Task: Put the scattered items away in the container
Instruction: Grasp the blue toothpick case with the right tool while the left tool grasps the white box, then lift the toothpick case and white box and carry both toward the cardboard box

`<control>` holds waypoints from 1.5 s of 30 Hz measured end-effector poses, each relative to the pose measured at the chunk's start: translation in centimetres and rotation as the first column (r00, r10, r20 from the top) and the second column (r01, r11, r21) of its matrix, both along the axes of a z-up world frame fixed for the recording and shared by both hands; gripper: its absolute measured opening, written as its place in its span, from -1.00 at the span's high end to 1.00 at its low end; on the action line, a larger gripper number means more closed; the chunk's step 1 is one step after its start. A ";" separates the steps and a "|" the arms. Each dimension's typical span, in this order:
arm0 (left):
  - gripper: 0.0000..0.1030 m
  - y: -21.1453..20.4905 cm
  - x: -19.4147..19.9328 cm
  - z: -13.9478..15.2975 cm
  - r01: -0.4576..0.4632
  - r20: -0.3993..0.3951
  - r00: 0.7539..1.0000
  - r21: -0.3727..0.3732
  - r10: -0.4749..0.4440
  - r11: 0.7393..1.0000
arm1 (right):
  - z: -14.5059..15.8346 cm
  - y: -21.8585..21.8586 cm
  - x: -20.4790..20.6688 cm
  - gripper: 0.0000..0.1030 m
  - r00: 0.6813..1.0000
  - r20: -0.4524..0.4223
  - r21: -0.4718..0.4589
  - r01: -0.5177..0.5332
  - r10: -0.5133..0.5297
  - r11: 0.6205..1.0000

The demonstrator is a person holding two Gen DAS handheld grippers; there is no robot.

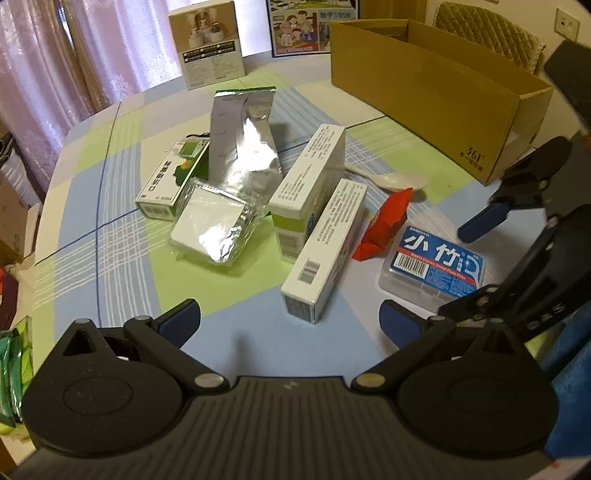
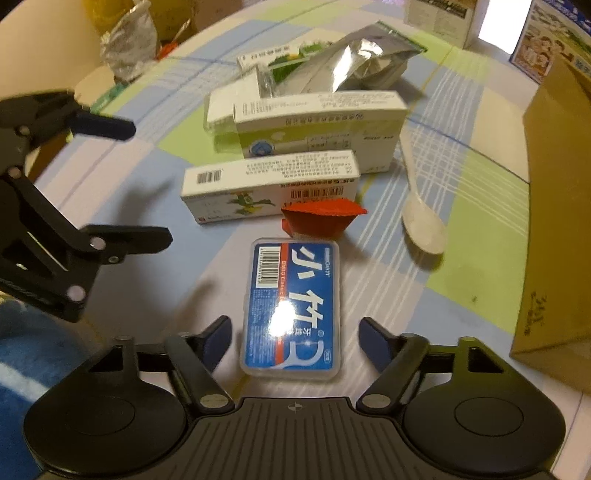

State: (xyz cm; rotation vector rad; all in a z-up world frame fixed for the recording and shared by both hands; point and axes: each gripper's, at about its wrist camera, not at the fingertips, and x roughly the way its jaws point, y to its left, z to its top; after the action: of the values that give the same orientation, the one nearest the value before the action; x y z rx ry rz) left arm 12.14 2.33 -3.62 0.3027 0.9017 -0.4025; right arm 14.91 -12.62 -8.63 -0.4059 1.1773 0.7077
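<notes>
Scattered items lie on the checked tablecloth: a blue-labelled clear floss box (image 2: pixel 291 306) (image 1: pixel 436 267), a red packet (image 2: pixel 319 218) (image 1: pixel 386 225), a white spoon (image 2: pixel 421 218) (image 1: pixel 391 179), two long white cartons (image 1: pixel 325 247) (image 2: pixel 269 188), a foil pouch (image 1: pixel 245 136), a wrapped white block (image 1: pixel 214 229) and a green-white carton (image 1: pixel 166 181). The open cardboard box (image 1: pixel 436 92) (image 2: pixel 554 221) stands at the right. My right gripper (image 2: pixel 295 341) is open, its fingers either side of the floss box's near end, not touching it. My left gripper (image 1: pixel 290 319) is open and empty, just before the nearer long carton.
A white product box (image 1: pixel 208 44) and a picture board (image 1: pixel 306 26) stand at the table's far edge. Curtains hang at the back left. A crumpled foil bag (image 2: pixel 129 40) sits off the table's far left in the right wrist view. A chair back (image 1: pixel 491 29) rises behind the cardboard box.
</notes>
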 end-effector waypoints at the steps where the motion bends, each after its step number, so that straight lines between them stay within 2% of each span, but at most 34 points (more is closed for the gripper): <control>1: -0.97 -0.1 0.1 0.0 0.007 0.001 1.000 -0.001 -0.007 1.000 | -0.2 0.1 0.1 -0.04 1.000 -0.007 -0.009 -0.010 0.010 1.000; 7: -0.80 -1.0 1.2 -0.3 0.077 -0.005 0.997 -0.013 -0.077 0.997 | 0.8 -0.8 0.2 -0.03 0.998 0.015 -0.019 -0.055 0.056 0.998; 11: -0.65 -2.4 2.4 -1.1 0.116 -0.017 0.993 0.017 -0.116 0.993 | 1.8 -2.1 0.3 -0.03 0.998 0.034 -0.025 -0.059 0.060 0.998; 16: -0.11 -3.7 3.9 -2.3 0.128 -0.054 0.990 0.036 -0.126 0.991 | 2.0 -3.6 0.6 -0.03 0.998 0.031 -0.042 -0.045 0.046 0.998; 18: 0.35 -4.0 4.0 -2.5 0.131 -0.068 0.989 0.038 -0.129 0.991 | 2.2 -4.2 0.8 -0.03 0.999 0.030 -0.042 -0.031 0.033 0.999; 21: 0.56 -4.3 3.2 -2.4 0.149 -0.080 0.986 0.059 -0.144 0.987 | 2.4 -4.8 0.5 -0.03 0.999 0.030 -0.049 -0.027 0.028 0.998; 28: 0.57 -3.0 -1.3 -1.5 0.158 -0.138 0.979 0.041 -0.151 0.987 | 2.3 -5.9 0.8 -0.03 1.000 -0.002 -0.040 0.013 -0.013 0.999; 31: 0.33 -2.9 -1.7 -1.2 0.137 -0.126 0.983 0.034 -0.132 0.990 | 1.9 -6.1 1.0 -0.03 0.999 -0.032 -0.039 0.021 -0.023 0.999; 35: 0.28 -4.0 -0.2 -0.9 0.122 -0.116 0.986 0.030 -0.118 0.992 | 1.7 -6.4 1.4 -0.03 0.997 -0.058 -0.037 0.041 -0.043 0.998; 43: 0.31 -5.4 1.4 -2.9 0.123 -0.172 0.979 0.052 -0.113 0.991 | 0.9 -6.3 1.9 -0.04 0.996 -0.078 -0.057 0.043 -0.047 0.997; 45: 0.46 -5.3 1.4 -3.2 0.117 -0.176 0.979 0.053 -0.106 0.992 | 0.7 -6.1 1.9 -0.05 0.996 -0.080 -0.066 0.038 -0.043 0.997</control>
State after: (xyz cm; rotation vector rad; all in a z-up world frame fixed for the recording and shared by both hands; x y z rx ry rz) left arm 13.54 -2.94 -6.81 0.3819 1.0723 -0.5104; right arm 16.80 -18.75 -7.97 -0.4088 1.2846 0.6577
